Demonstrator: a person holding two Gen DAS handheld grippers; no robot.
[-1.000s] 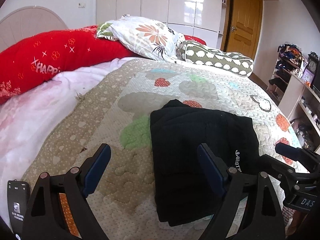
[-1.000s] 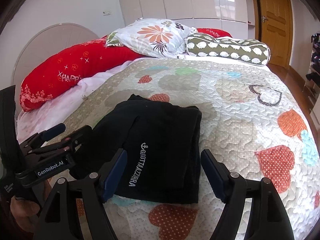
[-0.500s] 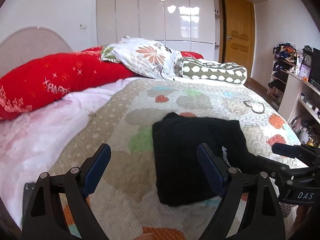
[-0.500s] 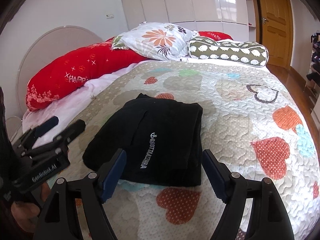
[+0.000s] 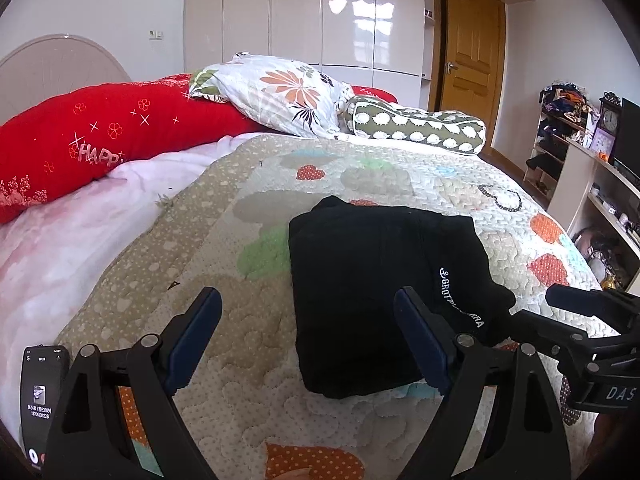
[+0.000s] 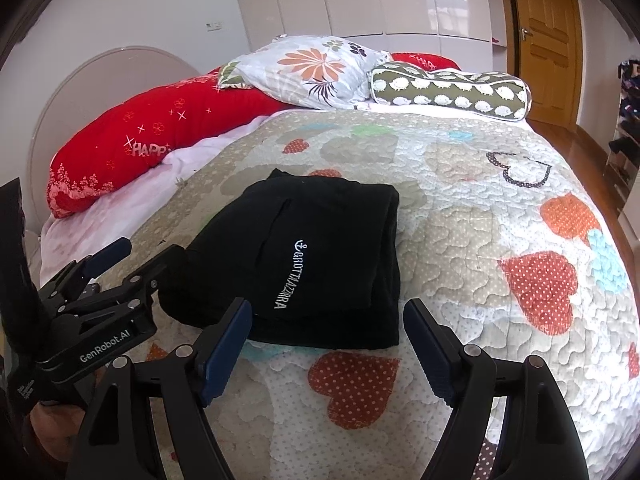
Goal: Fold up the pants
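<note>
The black pants point(image 5: 376, 280) lie folded in a compact rectangle on the quilted bedspread point(image 5: 240, 208), white lettering on top; they also show in the right wrist view point(image 6: 316, 264). My left gripper point(image 5: 308, 320) is open and empty, raised above the quilt at the pants' near left edge. My right gripper point(image 6: 328, 328) is open and empty, held just before the pants' near edge. Each gripper shows in the other's view: the right one point(image 5: 576, 320) at the pants' right, the left one point(image 6: 108, 272) at their left.
A long red pillow point(image 5: 100, 140), a floral pillow point(image 5: 280, 96) and a green patterned bolster point(image 5: 420, 128) lie at the bed's head. Shelves point(image 5: 592, 184) stand to the right, a wooden door point(image 5: 468, 52) behind. A phone point(image 5: 42, 396) is at lower left.
Both grippers have drawn back and risen from the folded pants, which now look smaller and farther away. The pants have not moved. Both stay open.
</note>
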